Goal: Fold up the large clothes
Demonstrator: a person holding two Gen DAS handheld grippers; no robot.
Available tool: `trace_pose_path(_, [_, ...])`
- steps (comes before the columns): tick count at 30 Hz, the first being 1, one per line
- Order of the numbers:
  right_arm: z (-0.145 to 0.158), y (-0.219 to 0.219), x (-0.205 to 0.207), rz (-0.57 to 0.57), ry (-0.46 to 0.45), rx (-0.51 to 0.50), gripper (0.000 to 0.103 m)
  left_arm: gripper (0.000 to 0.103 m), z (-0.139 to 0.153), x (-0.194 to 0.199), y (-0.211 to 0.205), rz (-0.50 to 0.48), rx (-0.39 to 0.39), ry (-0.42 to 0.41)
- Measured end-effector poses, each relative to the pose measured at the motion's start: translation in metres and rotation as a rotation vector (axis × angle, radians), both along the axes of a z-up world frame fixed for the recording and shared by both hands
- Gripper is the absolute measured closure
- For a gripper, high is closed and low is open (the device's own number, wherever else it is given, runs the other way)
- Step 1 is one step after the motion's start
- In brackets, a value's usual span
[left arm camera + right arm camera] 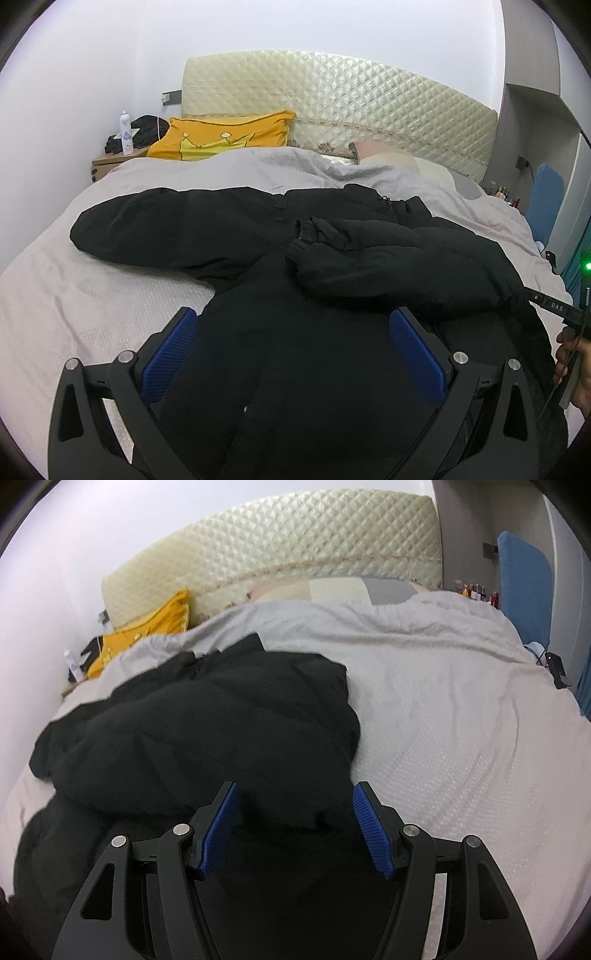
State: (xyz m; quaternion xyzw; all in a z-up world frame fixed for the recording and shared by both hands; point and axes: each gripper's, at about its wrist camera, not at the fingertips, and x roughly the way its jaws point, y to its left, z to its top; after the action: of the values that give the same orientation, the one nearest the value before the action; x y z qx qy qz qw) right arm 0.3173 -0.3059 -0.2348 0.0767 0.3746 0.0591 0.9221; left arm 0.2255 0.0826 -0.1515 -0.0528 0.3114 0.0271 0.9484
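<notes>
Jacket (295,266) fills the left wrist view: black, padded, spread on the pale bedspread (55,295). The left gripper (295,332) stands wide apart with nothing between its blue pads, the jacket's body directly beneath and ahead of it. One sleeve (147,221) stretches out ahead and to its left; the other sleeve (369,254) is already laid across the chest, just ahead of the right pad. That outstretched sleeve looks like the next part to bring in, so pinch it near the cuff rather than mid-arm, since puffy fabric slips.

In the right wrist view, the right gripper (291,805) is also spread wide and empty, poised over the jacket's edge (332,805), bare bedspread off to its right. Lower it fully before closing, catching both layers, then lift both sides together to keep the fold straight.
</notes>
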Motion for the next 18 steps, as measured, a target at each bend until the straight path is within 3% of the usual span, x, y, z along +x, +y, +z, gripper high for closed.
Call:
trace_pose_path(9, [-0.019,0.000,0.016,0.023,0.066,0.007,0.041,0.000,-0.003,-0.003,-0.003,0.003,-0.015,0.008])
trace_pose_path(12, [-0.023,0.000,0.021,0.035,0.078,0.026,0.047,0.000,-0.003,-0.003,-0.005,-0.003,-0.021,0.008])
trace_pose_path(16, [-0.025,0.000,0.026,0.043,0.079,0.035,0.082,0.000,-0.001,-0.006,-0.008,-0.013,-0.031,-0.001])
trace_pose_path(18, [-0.020,-0.002,0.024,0.033,0.055,0.025,0.086,0.000,0.001,-0.006,-0.010,-0.016,-0.028,-0.009])
